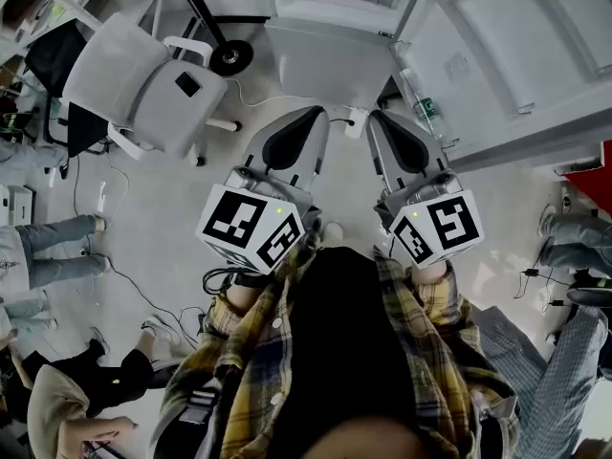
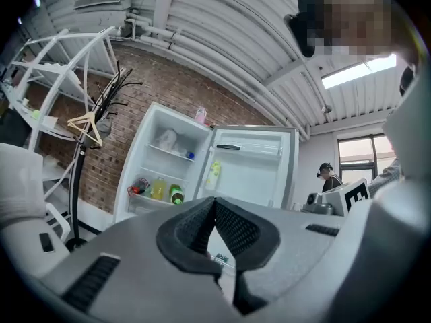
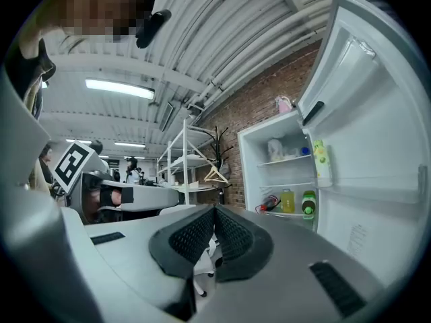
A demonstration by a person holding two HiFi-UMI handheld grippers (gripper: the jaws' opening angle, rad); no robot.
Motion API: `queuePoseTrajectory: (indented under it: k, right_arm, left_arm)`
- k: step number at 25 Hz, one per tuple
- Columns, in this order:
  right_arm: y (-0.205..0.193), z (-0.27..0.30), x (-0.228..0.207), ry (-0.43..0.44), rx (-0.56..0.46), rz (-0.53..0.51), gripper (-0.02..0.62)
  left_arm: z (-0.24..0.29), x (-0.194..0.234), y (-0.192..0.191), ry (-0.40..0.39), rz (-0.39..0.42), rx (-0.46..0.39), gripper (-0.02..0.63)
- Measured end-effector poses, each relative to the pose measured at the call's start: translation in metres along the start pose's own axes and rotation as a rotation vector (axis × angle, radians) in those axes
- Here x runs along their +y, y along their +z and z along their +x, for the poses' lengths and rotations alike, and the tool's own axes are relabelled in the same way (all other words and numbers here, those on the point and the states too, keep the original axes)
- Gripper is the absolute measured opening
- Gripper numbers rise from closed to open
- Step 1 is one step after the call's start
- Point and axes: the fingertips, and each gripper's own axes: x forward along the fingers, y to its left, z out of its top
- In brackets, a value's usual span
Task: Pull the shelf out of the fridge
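The white fridge (image 1: 330,3) stands open ahead of me, its door (image 1: 516,46) swung out to the right. In the left gripper view the fridge (image 2: 168,160) shows an upper shelf (image 2: 168,152) with a white bag and a lower shelf (image 2: 153,199) with bottles. The right gripper view shows the same shelves (image 3: 286,160) beside the door (image 3: 377,133). My left gripper (image 1: 314,115) and right gripper (image 1: 376,119) are held side by side at chest height, well short of the fridge. Both are shut with nothing between the pads (image 2: 202,224) (image 3: 232,231).
A grey office chair (image 1: 143,84) and a coat stand's base (image 1: 229,58) sit left of the fridge. A bottle (image 1: 421,103) stands in the door rack. People stand at the left (image 1: 48,247) and right (image 1: 574,242). Cables cross the floor. A white rack (image 2: 40,66) stands further left.
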Motion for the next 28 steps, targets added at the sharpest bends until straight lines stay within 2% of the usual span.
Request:
queuePoseTrajectory:
  k: [14,21,28]
  right_arm:
    - [-0.018,-0.006,0.001,0.069,0.030,0.072,0.020]
    - [-0.025,0.031,0.007,0.084,0.058,0.063,0.019]
    - [-0.021,0.102,0.008,0.063,0.059,0.058,0.020]
  left_arm:
    - [-0.011,0.002,-0.011,0.083,-0.022,0.002,0.005]
    - [-0.008,0.035,-0.004,0.095,-0.018,0.006,0.003]
    - [0.011,0.102,0.020,0.074,-0.018,-0.003,0.005]
